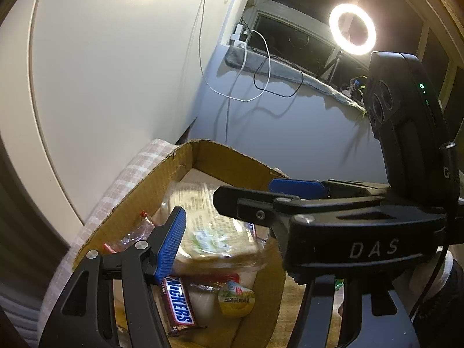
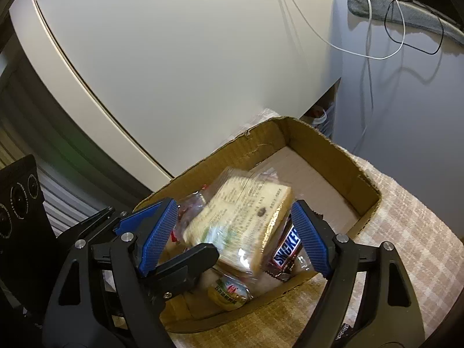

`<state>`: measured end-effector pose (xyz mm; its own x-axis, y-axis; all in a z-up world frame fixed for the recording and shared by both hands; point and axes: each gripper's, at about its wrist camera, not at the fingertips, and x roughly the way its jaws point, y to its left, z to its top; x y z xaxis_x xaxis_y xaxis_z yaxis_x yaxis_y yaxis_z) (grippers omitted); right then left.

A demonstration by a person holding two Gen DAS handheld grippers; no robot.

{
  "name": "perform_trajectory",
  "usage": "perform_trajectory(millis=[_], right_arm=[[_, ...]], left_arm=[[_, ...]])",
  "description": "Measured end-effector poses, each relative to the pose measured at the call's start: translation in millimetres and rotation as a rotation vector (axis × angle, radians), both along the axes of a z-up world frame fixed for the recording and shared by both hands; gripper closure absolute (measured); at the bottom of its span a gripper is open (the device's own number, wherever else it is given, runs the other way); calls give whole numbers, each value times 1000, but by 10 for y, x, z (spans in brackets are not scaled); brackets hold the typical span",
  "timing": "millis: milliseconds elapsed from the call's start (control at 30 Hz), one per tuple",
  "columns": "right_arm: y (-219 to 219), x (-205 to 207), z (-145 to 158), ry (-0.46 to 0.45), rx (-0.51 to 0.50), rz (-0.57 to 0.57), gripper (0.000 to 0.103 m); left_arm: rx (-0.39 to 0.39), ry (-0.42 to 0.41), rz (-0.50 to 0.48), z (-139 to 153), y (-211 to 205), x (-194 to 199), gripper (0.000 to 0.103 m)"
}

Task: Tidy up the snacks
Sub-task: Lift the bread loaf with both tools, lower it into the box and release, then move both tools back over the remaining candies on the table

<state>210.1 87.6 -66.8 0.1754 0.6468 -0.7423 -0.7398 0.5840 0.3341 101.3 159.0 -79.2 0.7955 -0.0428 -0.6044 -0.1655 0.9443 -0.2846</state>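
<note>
An open cardboard box [image 2: 342,168] [image 1: 139,206] holds snacks. A wrapped sandwich [image 2: 240,217] [image 1: 214,232] lies blurred on top of the pile. A Snickers bar [image 2: 285,250] [image 1: 178,304], a small yellow cup snack [image 2: 229,293] [image 1: 236,301] and red-wrapped candies [image 1: 127,237] lie beside it. My right gripper [image 2: 232,237] is open, its blue pads [image 2: 308,236] either side of the sandwich, apart from it. My left gripper [image 1: 223,220] is open above the box; its right finger is hidden behind the right gripper's body [image 1: 333,232].
The box sits on a pink checked cloth [image 2: 406,232] beside a white cabinet [image 2: 174,58]. White and black cables [image 1: 261,66] hang on the wall under a sill. A lit ring light [image 1: 352,29] stands at the back right.
</note>
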Motion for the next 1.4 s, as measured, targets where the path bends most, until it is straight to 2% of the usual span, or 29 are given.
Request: perform_trajectory(millis=[133,567,867,1033,1200,1400], right_arm=[[-57,-14,54,-13,1,-15,15],[-283,-46,216,-51,3,-53,14],[-509,-176,310,-109,-4,-80,14],[-737,-219,357,-131,-2,-113,14],[-1150,-213,398,-136,17,-177,14],[-1613,-247,317,-159,-29,-235,14]], left_arm=[[12,-3,-6,29,-37,-23,43],[51,-30,-20,196,-223,-199,43],[96,-49,-42,292,-413,-307,43],[111,-51,-68,301,-530,-324,43],[117,-42,-110,267,-662,-347,43],[104,-14,-182,179,-871,-305,43]])
